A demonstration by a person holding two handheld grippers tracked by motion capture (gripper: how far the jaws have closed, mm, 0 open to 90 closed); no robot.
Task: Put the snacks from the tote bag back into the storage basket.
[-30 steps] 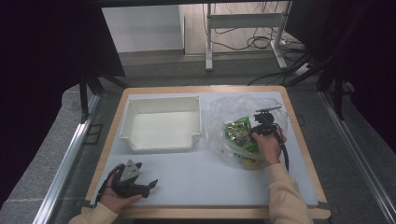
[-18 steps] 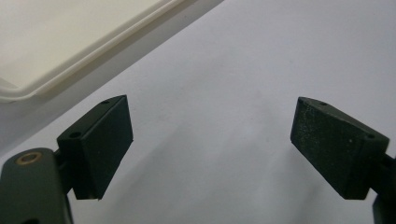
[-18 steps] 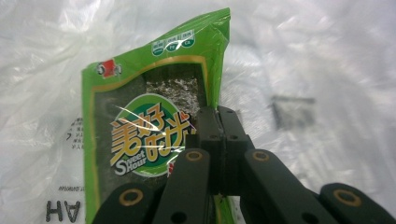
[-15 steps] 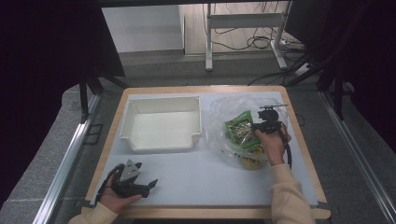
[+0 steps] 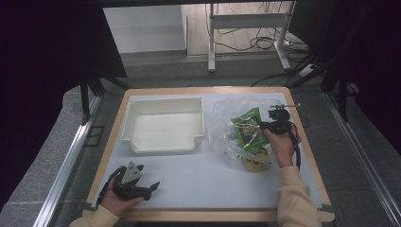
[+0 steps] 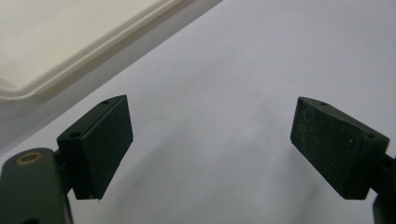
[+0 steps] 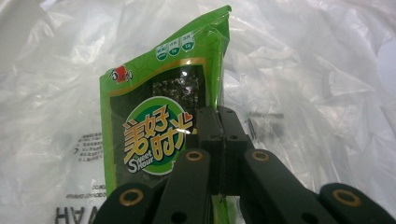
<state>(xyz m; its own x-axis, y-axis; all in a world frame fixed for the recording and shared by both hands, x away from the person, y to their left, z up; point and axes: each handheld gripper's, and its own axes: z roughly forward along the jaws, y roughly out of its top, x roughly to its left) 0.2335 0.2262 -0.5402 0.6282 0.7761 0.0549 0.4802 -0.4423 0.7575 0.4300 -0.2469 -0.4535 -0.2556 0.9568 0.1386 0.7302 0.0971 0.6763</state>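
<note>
Even overhead light brightens the table (image 5: 198,194); surroundings fall dark. Glare glints off the plastic bag (image 7: 327,70), and the tray (image 6: 70,42) edge blurs softly.

On the counter (image 5: 198,189), the tray (image 5: 163,125) sits left of the plastic bag (image 5: 227,118); the snack packet (image 5: 249,128) hangs over the bag.

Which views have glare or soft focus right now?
Right gripper view: the clear plastic bag throws bright white glare, and the green snack packet shines near its top; its print is sharp, the near jaws slightly soft. Left gripper view: even light, soft jaw shadows on the table, white tray washed out. High view: surroundings very dark, table evenly lit.
</note>
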